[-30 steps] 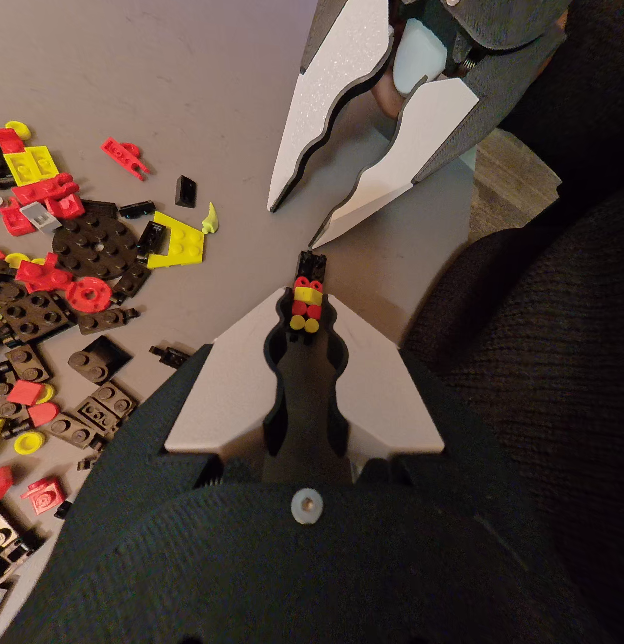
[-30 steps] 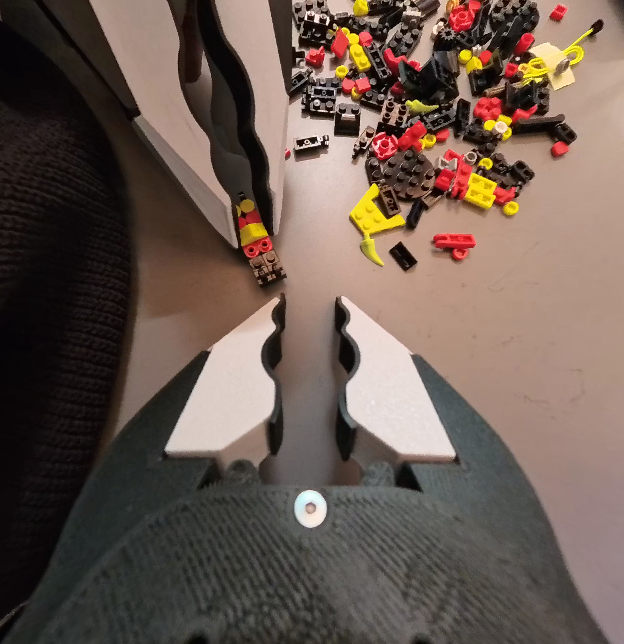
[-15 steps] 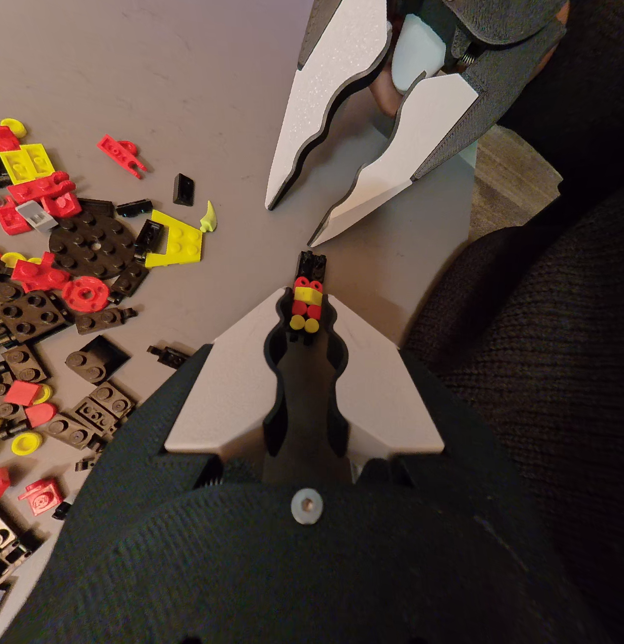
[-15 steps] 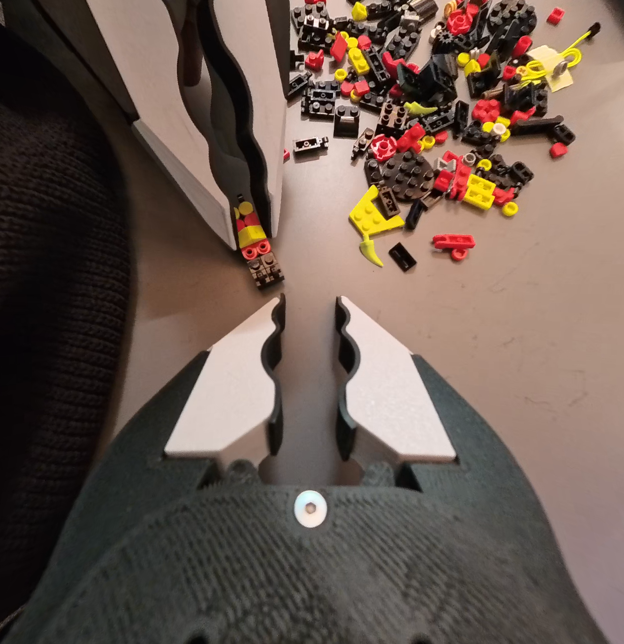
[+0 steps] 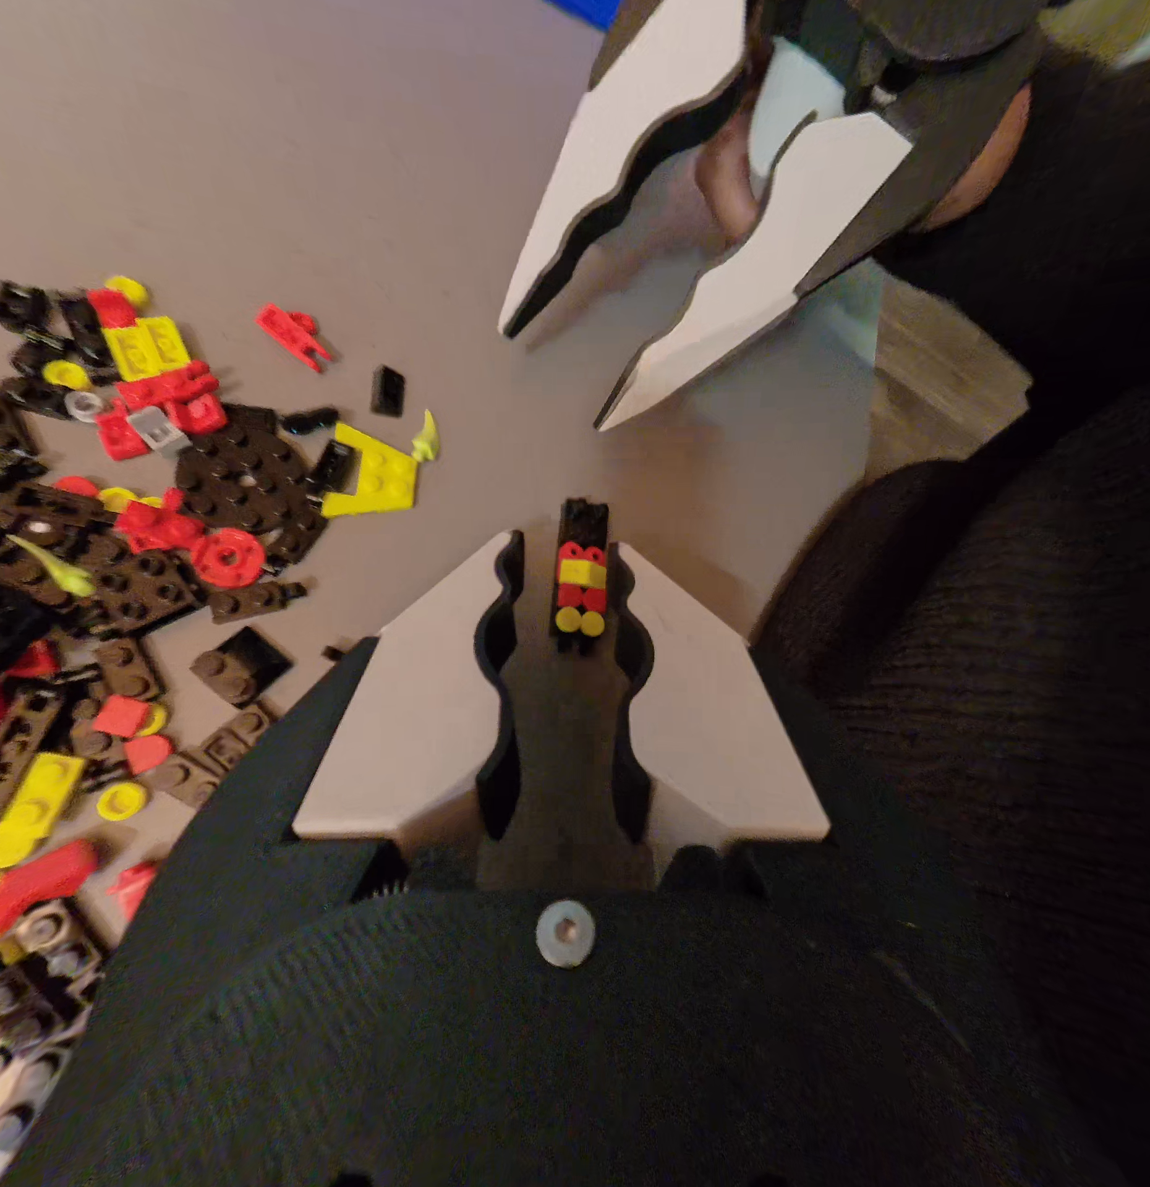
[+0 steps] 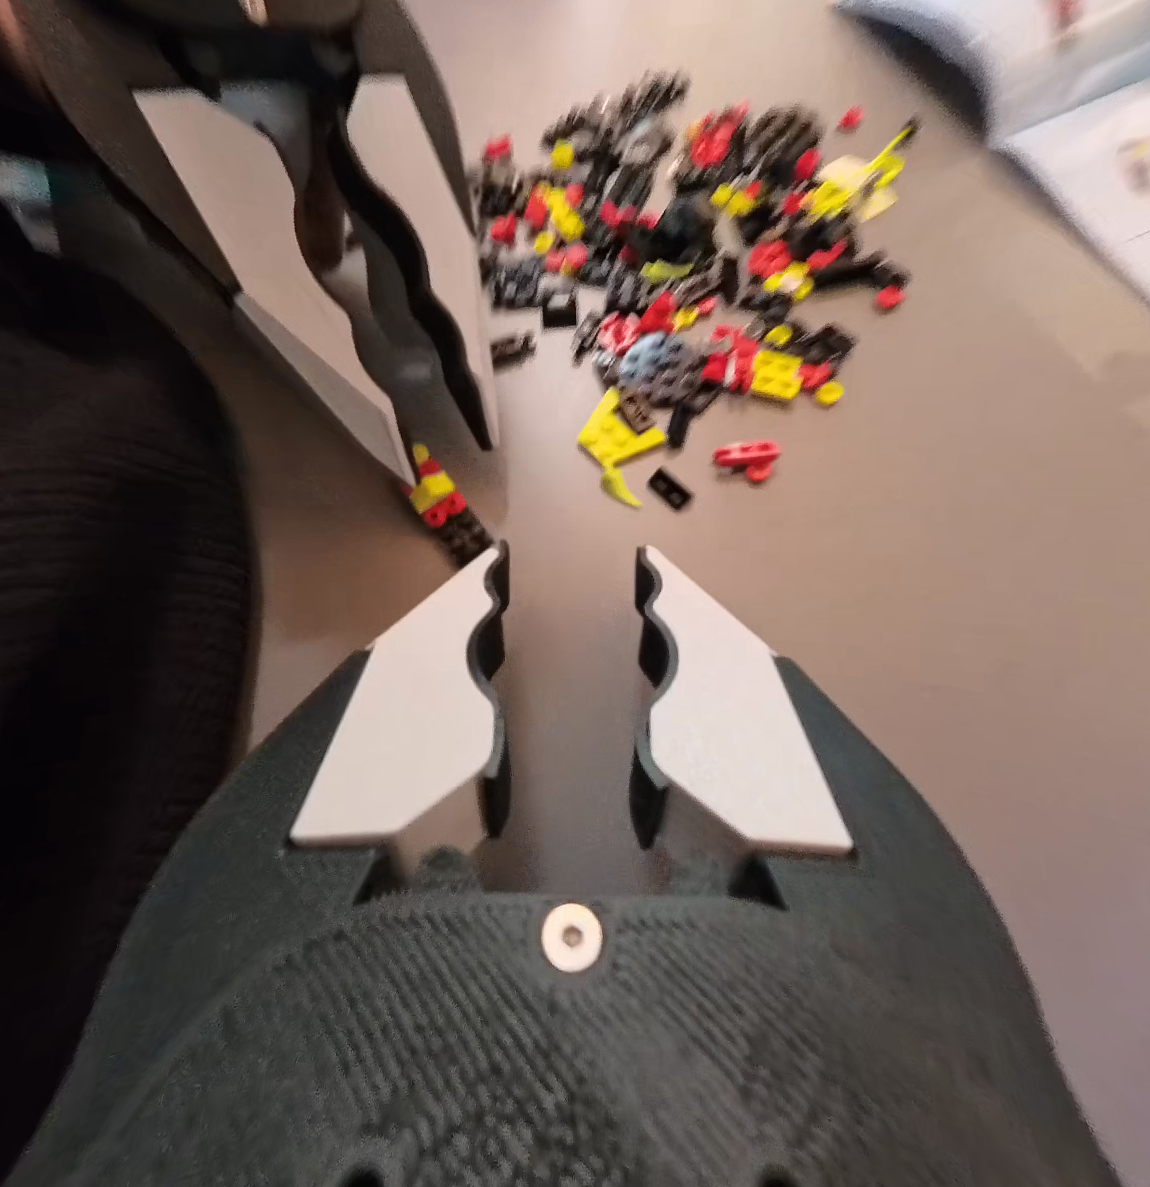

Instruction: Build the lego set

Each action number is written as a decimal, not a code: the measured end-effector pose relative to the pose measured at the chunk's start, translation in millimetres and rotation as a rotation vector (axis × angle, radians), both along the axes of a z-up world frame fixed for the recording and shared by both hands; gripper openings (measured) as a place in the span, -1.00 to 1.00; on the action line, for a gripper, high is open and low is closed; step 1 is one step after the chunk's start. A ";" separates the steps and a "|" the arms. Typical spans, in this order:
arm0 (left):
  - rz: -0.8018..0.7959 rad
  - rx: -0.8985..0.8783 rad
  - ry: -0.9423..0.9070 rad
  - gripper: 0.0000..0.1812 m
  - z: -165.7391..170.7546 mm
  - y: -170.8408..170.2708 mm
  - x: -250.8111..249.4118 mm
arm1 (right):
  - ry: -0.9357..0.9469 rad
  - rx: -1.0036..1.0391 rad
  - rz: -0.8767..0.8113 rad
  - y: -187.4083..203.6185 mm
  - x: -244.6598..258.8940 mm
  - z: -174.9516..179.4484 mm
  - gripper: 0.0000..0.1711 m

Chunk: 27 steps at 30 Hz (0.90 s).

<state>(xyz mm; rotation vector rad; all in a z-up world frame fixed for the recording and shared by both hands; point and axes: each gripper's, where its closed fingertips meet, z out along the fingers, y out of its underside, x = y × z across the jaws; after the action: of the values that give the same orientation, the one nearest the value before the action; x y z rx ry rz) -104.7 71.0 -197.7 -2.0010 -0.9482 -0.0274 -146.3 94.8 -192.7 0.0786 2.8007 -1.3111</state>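
A small assembly of a black plate with red, yellow and round yellow pieces lies between the fingers of my left gripper. It sits close to the right finger, with a gap on its left side. The left gripper is open. In the right wrist view the assembly shows blurred below the left gripper. My right gripper is open and empty. It also shows in the left wrist view, just beyond the assembly, above the grey table.
A pile of loose black, red and yellow pieces lies to the left, and in the right wrist view it lies ahead. A yellow wedge plate is nearest. The table edge and a dark knitted sleeve are on the right. Some 6 centimetres of space lies between my two pairs of fingers.
My left gripper has opened off the assembly, which now rests near its right finger. The right wrist view has tilted up and blurred; the right gripper has moved back a little.
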 end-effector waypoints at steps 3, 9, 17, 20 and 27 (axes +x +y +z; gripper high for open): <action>0.096 0.058 0.062 -0.66 22.7 -13.7 -25.5 | 0.011 -0.145 -0.114 8.1 -17.8 33.1 -0.57; 0.343 -0.275 0.419 -0.45 55.9 -85.1 -155.7 | 0.025 -0.205 -0.242 39.4 -35.2 44.8 -0.61; 0.434 -0.195 0.091 -0.45 -3.0 -76.3 -285.9 | 0.167 -0.114 -0.223 48.9 -37.2 36.8 -0.62; 0.437 -0.294 0.119 -0.52 -17.9 -79.9 -295.9 | 0.141 -0.111 -0.210 46.9 -36.9 31.6 -0.62; 0.458 -0.313 0.116 -0.74 -20.9 -87.6 -299.9 | 0.062 -0.120 -0.225 47.5 -42.1 25.5 -0.62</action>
<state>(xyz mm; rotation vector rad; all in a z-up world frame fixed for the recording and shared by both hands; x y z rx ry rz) -404.7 -16.6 -218.6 -1.9870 -1.3776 0.5120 -188.5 142.3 -167.2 0.3641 2.8238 -1.5505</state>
